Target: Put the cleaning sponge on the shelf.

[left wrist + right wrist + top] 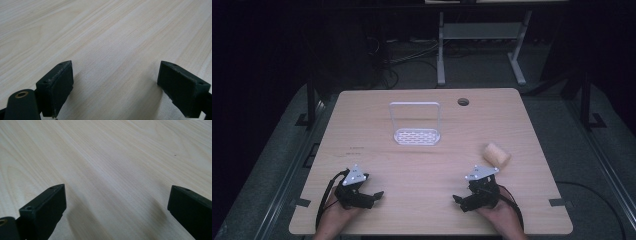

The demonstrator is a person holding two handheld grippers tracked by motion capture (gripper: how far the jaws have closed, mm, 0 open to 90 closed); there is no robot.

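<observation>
A white wire rack with an upright frame stands on the light wood table, back of centre. A tan cylinder-shaped thing, like a bread roll, lies at the right. My left gripper rests near the front left edge, held by a hand, pointing right. My right gripper rests at the front right, just below the roll, pointing left. In the left gripper view my left gripper stands wide open over bare wood. My right gripper is likewise wide open with nothing between its jaws.
A round cable hole sits near the table's far edge. Beyond the table stand a white desk frame and cables on a dark floor. Dark gaps border the table on both sides.
</observation>
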